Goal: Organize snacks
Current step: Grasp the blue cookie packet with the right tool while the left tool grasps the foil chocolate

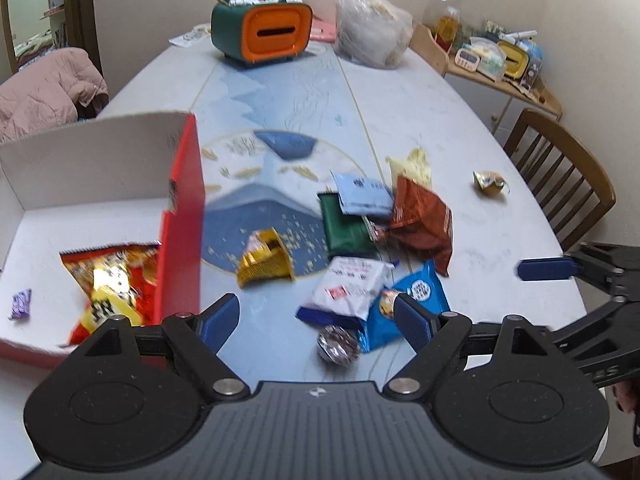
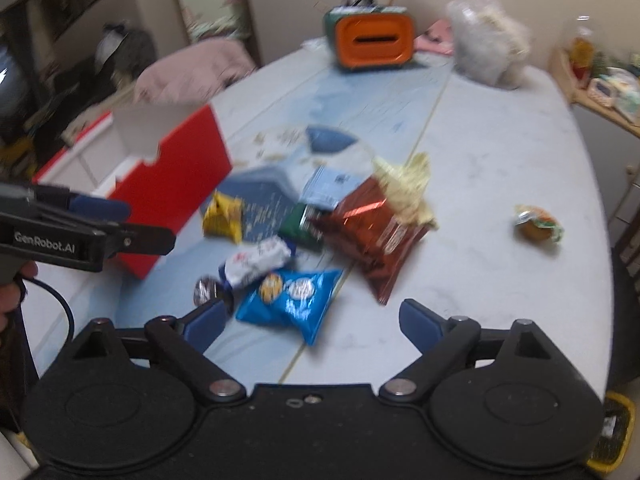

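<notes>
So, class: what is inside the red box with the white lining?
Inside the red box, the left wrist view shows a red and yellow snack bag and a small purple wrapped sweet. The left gripper's body covers the box's near corner, so anything there is hidden.

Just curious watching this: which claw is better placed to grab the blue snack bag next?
Probably the right claw: the blue snack bag lies just ahead of its open fingers. The left claw faces the round foil snack beside the red box.

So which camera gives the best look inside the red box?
The left wrist view: it looks into the red box, showing a red snack bag and a small purple packet. The right wrist view shows only its outer wall, blurred.
</notes>
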`<state>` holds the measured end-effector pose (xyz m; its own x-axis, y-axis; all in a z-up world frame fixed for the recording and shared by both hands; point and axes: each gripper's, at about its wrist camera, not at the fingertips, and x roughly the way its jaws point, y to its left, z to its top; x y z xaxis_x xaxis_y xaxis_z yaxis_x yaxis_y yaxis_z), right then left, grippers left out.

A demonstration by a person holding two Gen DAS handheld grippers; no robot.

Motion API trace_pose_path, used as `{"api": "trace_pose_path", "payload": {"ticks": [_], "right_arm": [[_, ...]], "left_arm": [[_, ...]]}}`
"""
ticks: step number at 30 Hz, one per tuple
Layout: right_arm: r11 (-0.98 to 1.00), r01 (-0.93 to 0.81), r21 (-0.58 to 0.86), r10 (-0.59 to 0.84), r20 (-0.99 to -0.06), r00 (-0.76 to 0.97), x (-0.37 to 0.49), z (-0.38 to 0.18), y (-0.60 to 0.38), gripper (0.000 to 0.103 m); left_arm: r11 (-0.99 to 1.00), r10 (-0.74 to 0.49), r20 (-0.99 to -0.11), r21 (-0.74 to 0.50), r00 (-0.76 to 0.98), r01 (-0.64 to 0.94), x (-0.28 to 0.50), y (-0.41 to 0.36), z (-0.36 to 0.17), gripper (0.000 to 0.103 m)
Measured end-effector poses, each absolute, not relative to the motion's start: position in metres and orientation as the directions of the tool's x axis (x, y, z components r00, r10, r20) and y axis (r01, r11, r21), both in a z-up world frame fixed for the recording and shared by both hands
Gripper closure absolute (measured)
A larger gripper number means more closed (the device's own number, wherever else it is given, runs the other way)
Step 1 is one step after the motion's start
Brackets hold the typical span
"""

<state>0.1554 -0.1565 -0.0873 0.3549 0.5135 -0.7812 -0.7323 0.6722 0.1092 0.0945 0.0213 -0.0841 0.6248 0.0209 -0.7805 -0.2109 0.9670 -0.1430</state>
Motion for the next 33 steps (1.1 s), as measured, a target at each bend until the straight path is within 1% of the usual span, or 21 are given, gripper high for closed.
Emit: {"api": "trace_pose_path", "payload": {"ticks": [9, 17, 20, 22, 26, 28, 33], "right_arm": [[0.583, -0.797, 0.155, 0.527, -0.82, 0.225, 0.183, -0.136, -0.129, 0.016], [0.578, -0.791, 0.198, 0.537, -0.823, 0.186, 0.199, -0.152, -0.115, 0.024], [0.568, -0.799, 0.198, 0.54, -0.822, 0.18, 0.198, -0.153, -0.114, 0.033], [0.565, -0.801, 0.197, 0.543, -0.82, 0.181, 0.198, -0.152, -0.113, 0.041], [0.567, -0.796, 0.212, 0.553, -0.814, 0.178, 0.2, -0.15, -0.117, 0.048], [0.568, -0.795, 0.212, 0.559, -0.809, 0.183, 0.199, -0.148, -0.121, 0.053], [0.567, -0.799, 0.199, 0.565, -0.8, 0.202, 0.195, -0.144, -0.127, 0.06]], "left_arm": [[0.956, 0.059, -0.797, -0.127, 0.601, -0.263, 0.085, 0.012, -0.094, 0.019], [0.956, 0.076, -0.795, -0.113, 0.602, -0.27, 0.079, 0.008, -0.101, 0.019], [0.958, 0.079, -0.799, -0.104, 0.596, -0.266, 0.082, 0.006, -0.107, 0.019], [0.961, 0.079, -0.803, -0.097, 0.591, -0.26, 0.086, 0.004, -0.112, 0.019], [0.969, 0.07, -0.813, -0.082, 0.578, -0.234, 0.094, -0.001, -0.124, 0.019], [0.972, 0.058, -0.822, -0.082, 0.567, -0.219, 0.099, -0.004, -0.132, 0.019], [0.973, 0.039, -0.834, -0.094, 0.55, -0.21, 0.108, -0.008, -0.144, 0.02]]}}
